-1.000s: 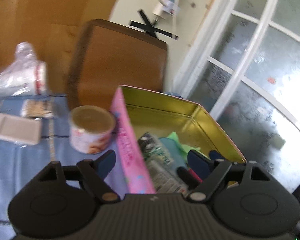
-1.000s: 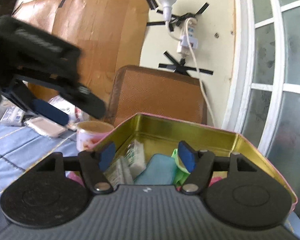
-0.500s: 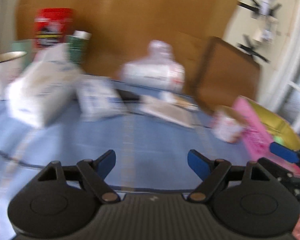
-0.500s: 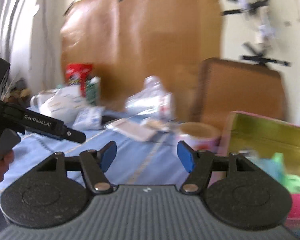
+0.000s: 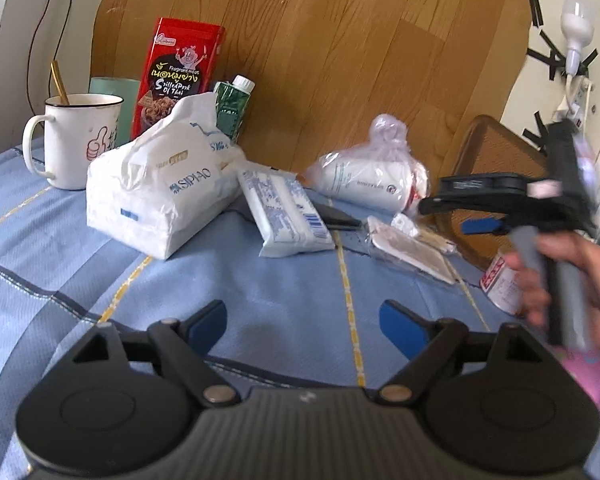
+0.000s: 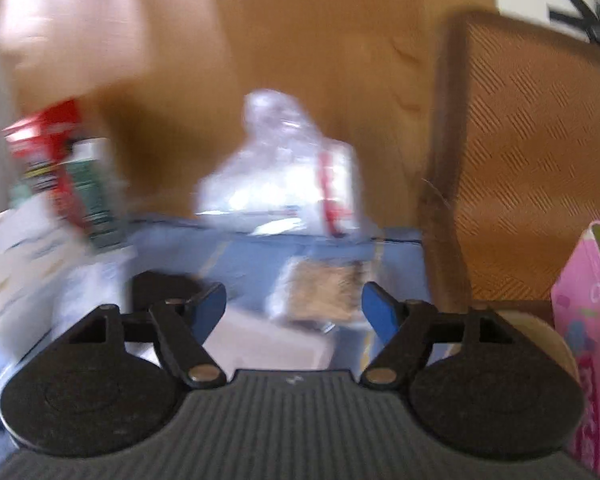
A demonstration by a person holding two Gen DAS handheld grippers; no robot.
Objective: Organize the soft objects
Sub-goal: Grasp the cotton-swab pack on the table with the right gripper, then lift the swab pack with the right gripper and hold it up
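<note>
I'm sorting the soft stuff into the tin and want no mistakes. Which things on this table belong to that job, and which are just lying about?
For the job:
tissue pack
wipes packet
clear bag of white rolls
pink tin

Lying about:
white mug
red snack box
green carton
small can

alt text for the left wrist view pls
The open, empty left gripper hovers over a blue striped tablecloth facing a white soft tissue pack, a flat wipes packet and a white enamel mug; the right gripper reaches in from the right.
</note>
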